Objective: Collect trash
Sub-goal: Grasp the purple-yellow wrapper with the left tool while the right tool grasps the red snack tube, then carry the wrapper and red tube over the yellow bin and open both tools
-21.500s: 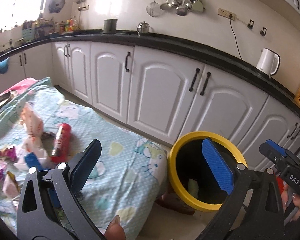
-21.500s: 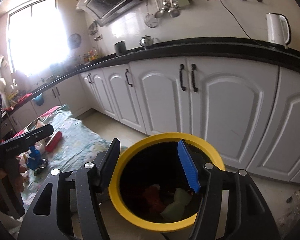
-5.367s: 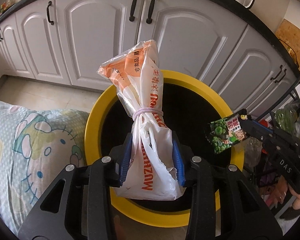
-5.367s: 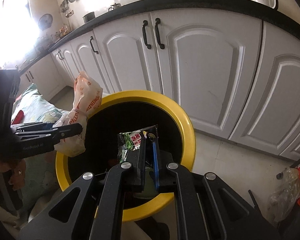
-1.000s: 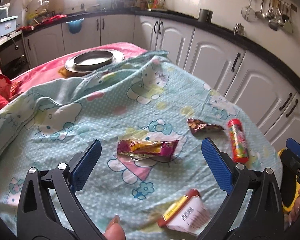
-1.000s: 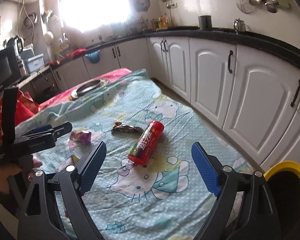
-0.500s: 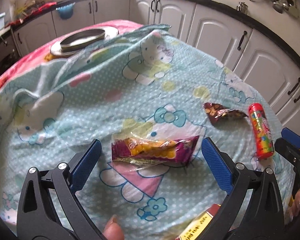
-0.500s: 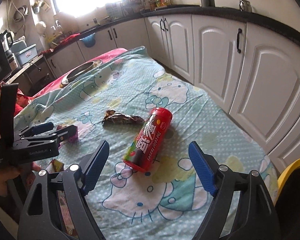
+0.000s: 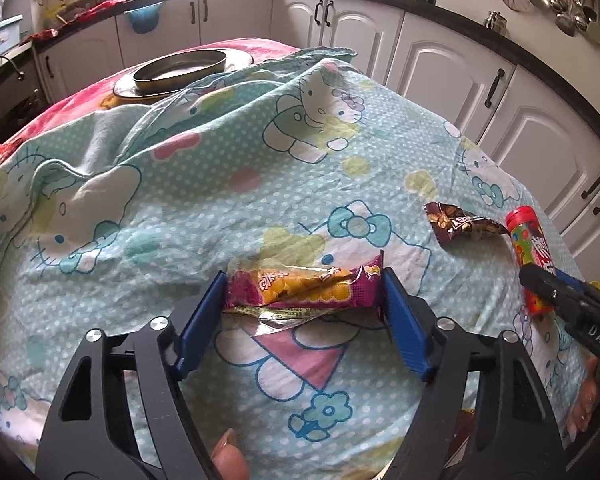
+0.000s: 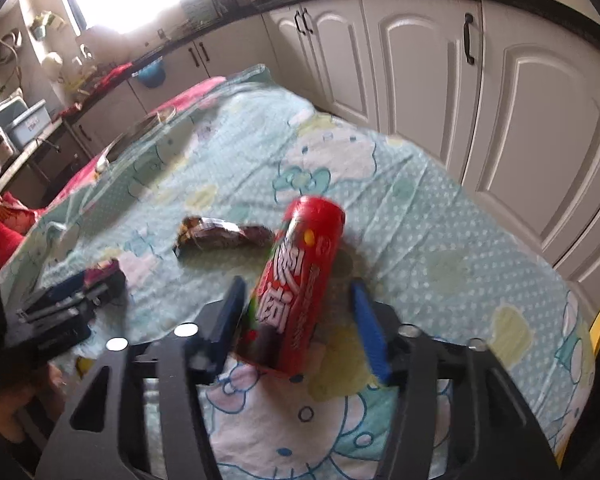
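While your left gripper (image 9: 302, 312) closes on the wrapper's (image 9: 300, 287) ends, your right gripper (image 10: 296, 320) closes around the can (image 10: 296, 284) near the cloth's (image 10: 440, 240) edge, pads not yet pressing.

left gripper (image 9: 303, 312) closing round purple wrapper (image 9: 300, 286), right gripper (image 10: 296, 320) closing round red tube (image 10: 296, 280)

Purple-yellow snack wrapper (image 9: 300, 290), red tube (image 10: 300, 280), flat.

red tube (image 10: 300, 280), purple-yellow wrapper (image 9: 300, 290)
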### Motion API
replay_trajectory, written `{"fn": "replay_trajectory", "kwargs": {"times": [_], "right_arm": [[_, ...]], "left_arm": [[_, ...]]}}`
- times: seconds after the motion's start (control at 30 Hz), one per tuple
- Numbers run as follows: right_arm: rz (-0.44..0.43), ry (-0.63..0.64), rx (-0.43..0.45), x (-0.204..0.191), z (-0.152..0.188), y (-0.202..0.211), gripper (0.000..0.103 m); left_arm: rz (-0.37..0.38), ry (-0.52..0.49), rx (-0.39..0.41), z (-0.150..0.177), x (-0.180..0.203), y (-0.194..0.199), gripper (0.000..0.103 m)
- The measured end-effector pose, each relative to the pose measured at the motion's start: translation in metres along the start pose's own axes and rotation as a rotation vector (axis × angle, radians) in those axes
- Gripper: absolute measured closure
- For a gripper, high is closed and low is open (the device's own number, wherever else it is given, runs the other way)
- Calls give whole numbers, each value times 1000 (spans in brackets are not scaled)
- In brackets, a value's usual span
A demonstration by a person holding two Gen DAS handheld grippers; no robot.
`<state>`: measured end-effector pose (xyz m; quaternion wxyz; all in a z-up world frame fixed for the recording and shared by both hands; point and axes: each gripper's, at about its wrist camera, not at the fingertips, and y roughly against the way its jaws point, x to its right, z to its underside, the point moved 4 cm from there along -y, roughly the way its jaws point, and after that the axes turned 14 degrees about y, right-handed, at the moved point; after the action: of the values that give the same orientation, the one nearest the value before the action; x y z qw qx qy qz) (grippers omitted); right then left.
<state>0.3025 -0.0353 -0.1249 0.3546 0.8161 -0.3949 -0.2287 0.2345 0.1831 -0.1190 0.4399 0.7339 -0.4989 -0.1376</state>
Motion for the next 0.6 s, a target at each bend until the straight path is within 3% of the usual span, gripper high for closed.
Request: {"fn": "replay_trajectory", "kwargs": {"times": [0.03, 0.07, 0.2, 0.3, 0.33, 0.6], "right_arm": [[11, 10, 4, 0, 2, 1, 73], [24, 21, 4, -1, 5, 2, 73], [27, 15, 19, 4, 15, 11, 73], [31, 28, 27, 5, 25, 19, 73], [32, 31, 29, 5, 27, 21, 73], [28, 47, 49, 4, 48, 40, 73]], "left_arm": [[-1, 2, 2, 0, -1, 1, 40], [-2, 4, 6, 0, -2, 2, 49], [6, 13, 8, 1, -5, 6, 57], [10, 19, 10, 1, -7, 9, 69], [13, 22, 10, 1, -8, 10, 84], [57, 33, 5, 8, -7, 22, 85]]}}
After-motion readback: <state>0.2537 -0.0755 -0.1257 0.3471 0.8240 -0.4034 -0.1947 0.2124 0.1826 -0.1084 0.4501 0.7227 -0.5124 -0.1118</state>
